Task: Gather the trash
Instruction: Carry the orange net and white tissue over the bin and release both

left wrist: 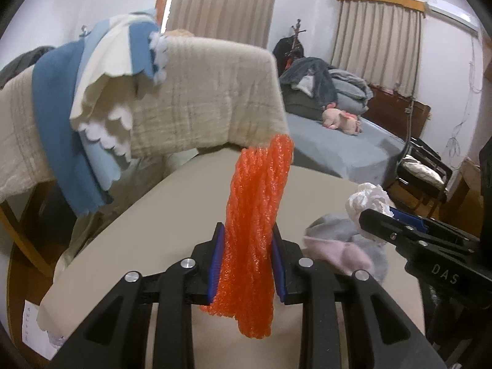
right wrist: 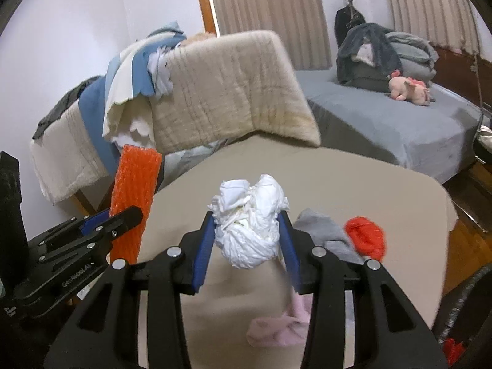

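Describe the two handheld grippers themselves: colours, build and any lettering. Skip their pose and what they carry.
Both are matte black plastic with angular, cut-out linkage arms joined by round silver pivot bolts. Each finger carries a ribbed blue pad on its inner face. The left gripper bears pale lettering reading about "GenRobot.AI" on its side in the right wrist view; the right gripper shows "DAS" in the left wrist view. No cables or sleeves show.

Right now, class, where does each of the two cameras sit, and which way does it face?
Left wrist: rides the left gripper, facing across the beige table; its fingers clamp the orange foam net; the right gripper shows at right.
Right wrist: rides the right gripper, facing likewise; its fingers clamp the white crumpled paper; the left gripper shows at left.
Shared: table, grey sock, blanket-draped chair, bed.
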### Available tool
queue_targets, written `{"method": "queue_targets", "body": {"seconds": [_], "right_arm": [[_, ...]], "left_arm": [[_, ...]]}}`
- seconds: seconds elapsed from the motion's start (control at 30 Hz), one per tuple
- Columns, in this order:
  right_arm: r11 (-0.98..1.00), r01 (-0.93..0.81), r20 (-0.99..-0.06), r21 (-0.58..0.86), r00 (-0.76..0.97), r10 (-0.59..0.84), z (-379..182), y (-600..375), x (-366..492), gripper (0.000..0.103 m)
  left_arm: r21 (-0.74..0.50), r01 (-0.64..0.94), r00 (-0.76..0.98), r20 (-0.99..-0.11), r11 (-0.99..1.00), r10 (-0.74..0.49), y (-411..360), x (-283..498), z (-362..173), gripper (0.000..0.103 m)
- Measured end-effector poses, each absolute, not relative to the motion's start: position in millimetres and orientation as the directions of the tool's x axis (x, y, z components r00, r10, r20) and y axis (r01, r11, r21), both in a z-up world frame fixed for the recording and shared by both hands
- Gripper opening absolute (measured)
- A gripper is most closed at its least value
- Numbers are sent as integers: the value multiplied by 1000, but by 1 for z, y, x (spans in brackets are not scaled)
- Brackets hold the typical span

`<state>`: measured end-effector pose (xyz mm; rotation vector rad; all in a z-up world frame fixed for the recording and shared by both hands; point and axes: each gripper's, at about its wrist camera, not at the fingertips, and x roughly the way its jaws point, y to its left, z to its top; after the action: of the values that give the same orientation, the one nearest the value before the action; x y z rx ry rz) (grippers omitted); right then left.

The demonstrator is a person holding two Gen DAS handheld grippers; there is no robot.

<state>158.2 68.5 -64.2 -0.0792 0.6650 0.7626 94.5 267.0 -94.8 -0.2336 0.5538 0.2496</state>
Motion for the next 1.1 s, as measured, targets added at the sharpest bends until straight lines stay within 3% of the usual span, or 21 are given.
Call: {"method": "queue_targets", "body": {"seconds": [0.47, 1.1], "right_arm": [[815, -558, -531, 155, 649, 545, -28, -32, 137, 40], [937, -331, -482, 114, 806, 343, -11, -178, 111, 41]], "left_arm": [[-177, -129, 867, -497, 976, 24, 185, 102, -64, 28], [-155, 151, 870, -448, 976, -206, 49, 113, -32, 28]]}}
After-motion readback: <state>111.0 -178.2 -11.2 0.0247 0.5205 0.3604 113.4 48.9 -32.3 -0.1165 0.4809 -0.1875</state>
